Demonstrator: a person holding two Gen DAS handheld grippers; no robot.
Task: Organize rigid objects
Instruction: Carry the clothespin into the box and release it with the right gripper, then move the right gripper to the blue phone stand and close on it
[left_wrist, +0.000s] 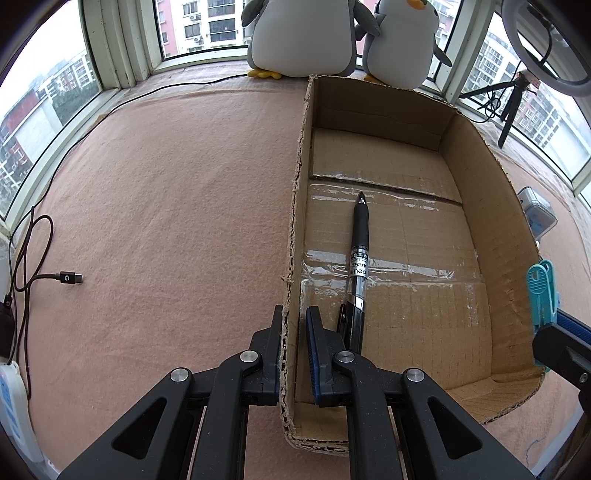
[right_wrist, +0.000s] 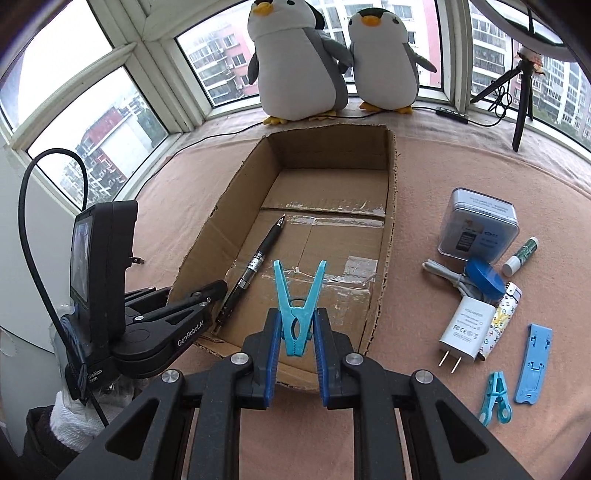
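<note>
- Left gripper (left_wrist: 293, 325) points steeply down, its jaws clamped on the box wall (left_wrist: 295, 206).
- Right gripper (right_wrist: 295, 332), angled down, pinches a clothespin (right_wrist: 298, 306), prongs toward 12 o'clock.

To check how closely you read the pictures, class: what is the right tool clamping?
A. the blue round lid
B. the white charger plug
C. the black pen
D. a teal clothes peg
D: the right tool has its blue pads closed on the teal clothes peg, while the black pen lies inside the cardboard box.
</note>
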